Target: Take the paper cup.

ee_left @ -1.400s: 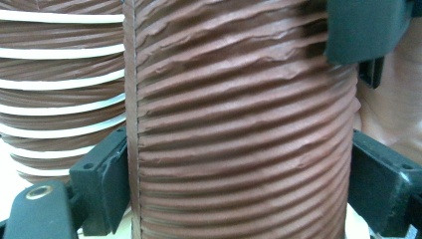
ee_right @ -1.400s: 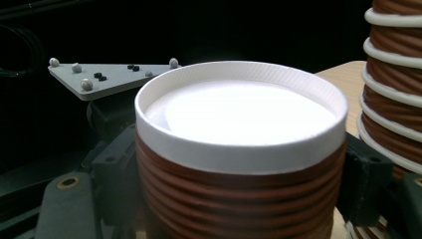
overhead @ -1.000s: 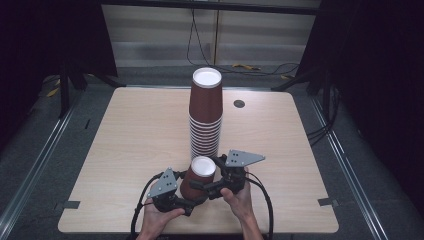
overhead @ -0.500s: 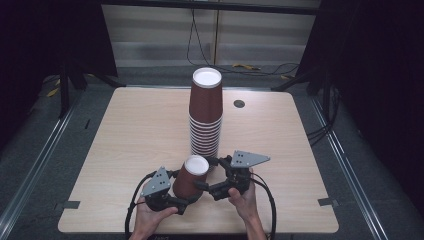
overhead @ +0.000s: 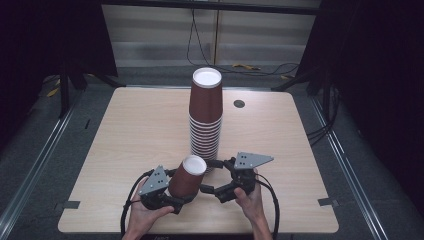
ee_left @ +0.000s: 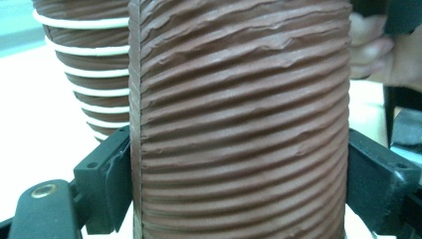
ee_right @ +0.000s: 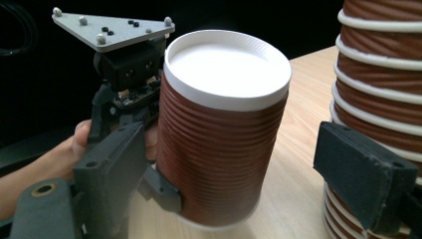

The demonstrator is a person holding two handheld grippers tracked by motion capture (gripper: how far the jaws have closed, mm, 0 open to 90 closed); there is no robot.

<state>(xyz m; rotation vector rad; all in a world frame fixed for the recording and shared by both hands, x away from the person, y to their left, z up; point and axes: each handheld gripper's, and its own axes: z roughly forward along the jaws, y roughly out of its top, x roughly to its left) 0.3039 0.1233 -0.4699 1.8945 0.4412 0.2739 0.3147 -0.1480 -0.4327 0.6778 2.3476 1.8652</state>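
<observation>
Brown ribbed paper cup (overhead: pixel 187 176), upside down with its white base up, sits clamped in the left tongs (overhead: pixel 175 197) at the near edge of the pale wooden surface (overhead: pixel 135 130). Just right of it, the right tongs (overhead: pixel 212 176) stand released, their jaws spread apart. Farther back rises a tall stack of matching brown cups (overhead: pixel 205 117). No writing is legible on any of them.

1. The table (overhead: pixel 125 145) is evenly lit from above; its surroundings are near black.
2. Shadows on the tabletop are soft and short.
3. In the left gripper view the cup (ee_left: pixel 239 124) is close and sharp; the background is overexposed and blurred.
4. In the right gripper view the cup's base is smeared.
</observation>
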